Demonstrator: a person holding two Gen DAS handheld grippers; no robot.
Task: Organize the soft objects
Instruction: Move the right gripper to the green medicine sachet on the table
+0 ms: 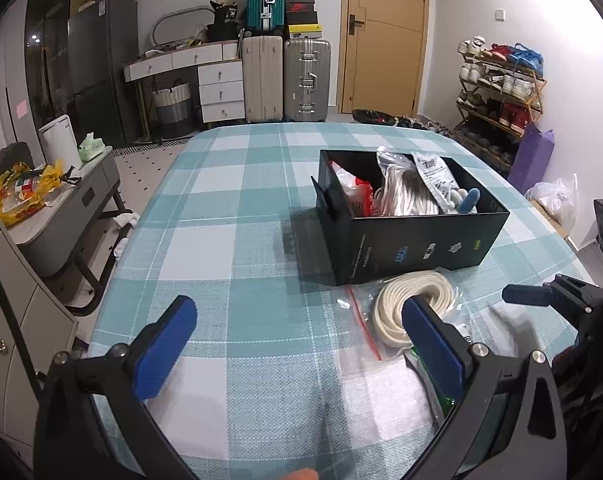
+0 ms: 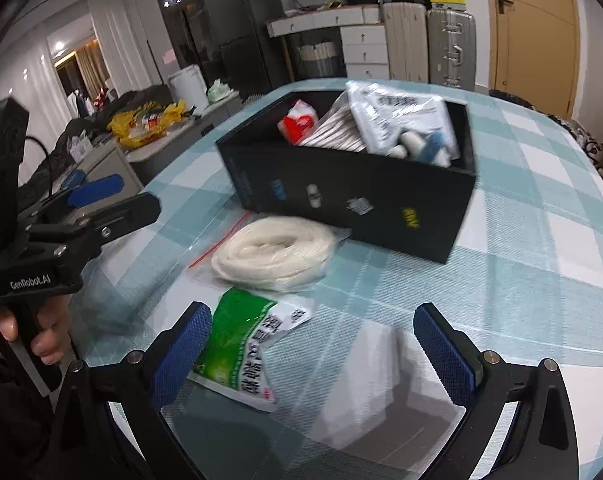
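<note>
A black box on the checked table holds several soft packets and a rope bundle. In front of it lies a coil of white rope in a clear zip bag. Nearer lie a green and white packet and a white foam pad. My left gripper is open and empty, low over the table, its right finger by the rope coil. My right gripper is open and empty over the packet and pad; it also shows in the left wrist view.
The table has a teal checked cloth with a rounded edge. A grey side table with yellow bags stands to the left. Suitcases, drawers, a door and a shoe rack are behind.
</note>
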